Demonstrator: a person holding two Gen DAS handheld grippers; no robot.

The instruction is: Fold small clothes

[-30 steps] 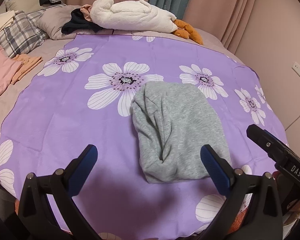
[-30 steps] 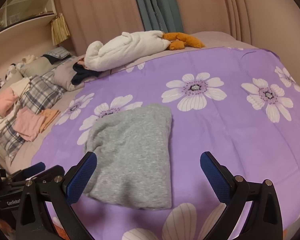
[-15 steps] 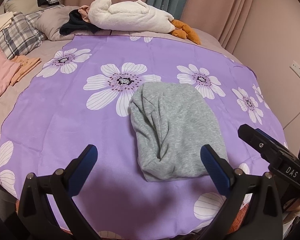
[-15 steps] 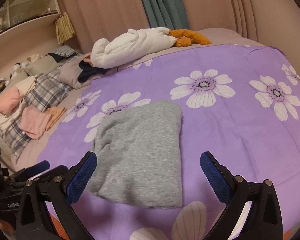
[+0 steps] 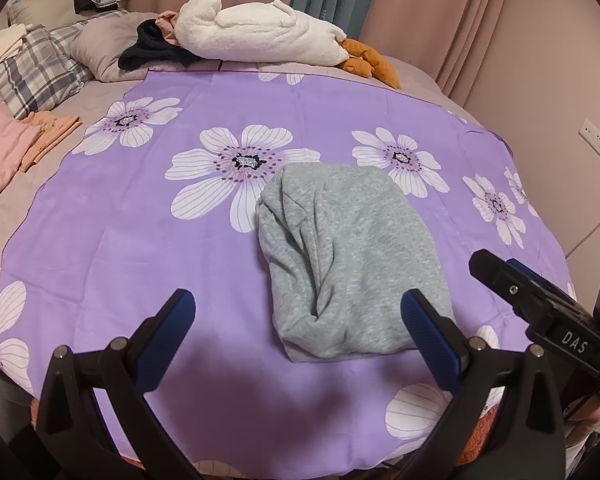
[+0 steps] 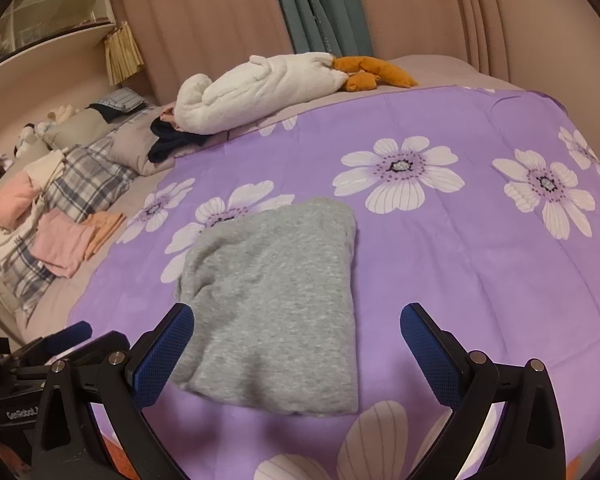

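A folded grey garment [image 5: 348, 256] lies on the purple flowered sheet [image 5: 140, 248]; it also shows in the right wrist view [image 6: 276, 300]. My left gripper [image 5: 296, 320] is open and empty, held above the sheet just short of the garment's near left edge. My right gripper [image 6: 296, 332] is open and empty, over the garment's near end. The right gripper shows at the right edge of the left wrist view [image 5: 540, 308], and the left gripper shows at the left edge of the right wrist view [image 6: 60, 340].
A white plush blanket [image 5: 260, 32], an orange toy [image 5: 368, 60] and a dark garment [image 5: 152, 48] lie at the far end of the bed. Folded pink and orange clothes [image 5: 16, 144] and plaid bedding [image 5: 36, 76] lie at the left. A wall stands at the right.
Both grippers have drawn back slightly and shifted; the grey garment sits a little farther away in the left view and more centred in the right view. Both stay open.
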